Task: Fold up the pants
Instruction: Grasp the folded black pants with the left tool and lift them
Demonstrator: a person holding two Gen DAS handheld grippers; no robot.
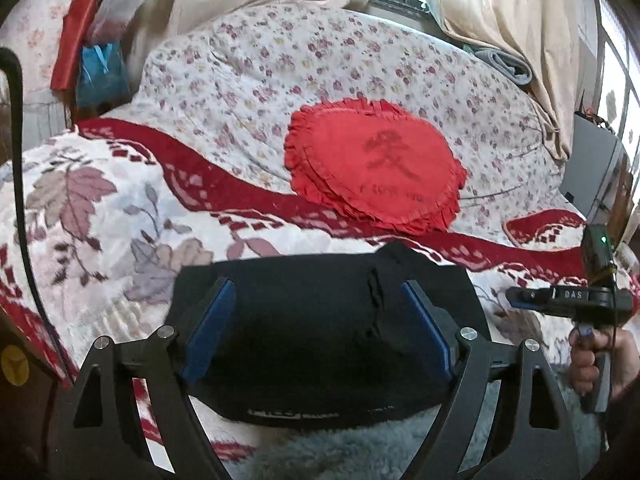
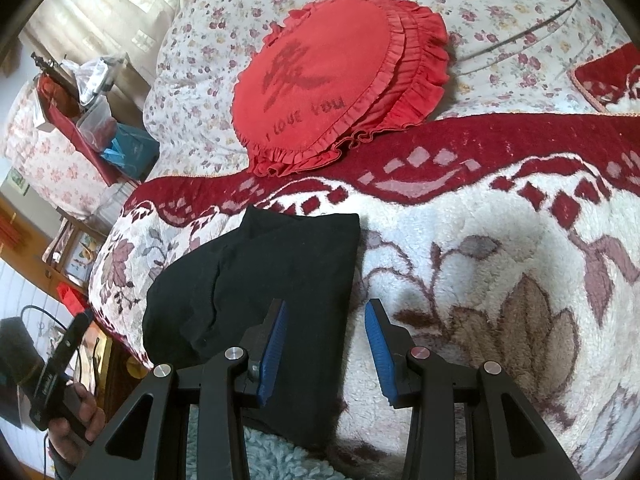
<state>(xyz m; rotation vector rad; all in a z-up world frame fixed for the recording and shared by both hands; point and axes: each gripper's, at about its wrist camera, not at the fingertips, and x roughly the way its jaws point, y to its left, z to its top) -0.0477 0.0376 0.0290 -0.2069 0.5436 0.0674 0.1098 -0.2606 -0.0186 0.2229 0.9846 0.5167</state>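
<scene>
The black pants (image 1: 304, 344) lie folded into a compact rectangle on the fleece blanket (image 1: 100, 216), waistband towards me. My left gripper (image 1: 316, 320) is open just above them, blue pads (image 1: 212, 328) apart over the bundle. In the right wrist view the pants (image 2: 256, 292) lie at lower left. My right gripper (image 2: 326, 344) is open and empty, straddling their right edge. The right gripper also shows at the left view's right edge (image 1: 560, 300), hand-held, beside the pants. The left gripper shows at the right view's lower left (image 2: 60, 368).
A red frilled round cushion (image 1: 376, 168) lies behind the pants on a floral quilt (image 1: 248, 80). A pale blue fluffy mat (image 1: 360, 452) is at the near edge. Clutter and a blue bag (image 1: 102, 76) stand at far left, curtains (image 1: 500, 20) behind.
</scene>
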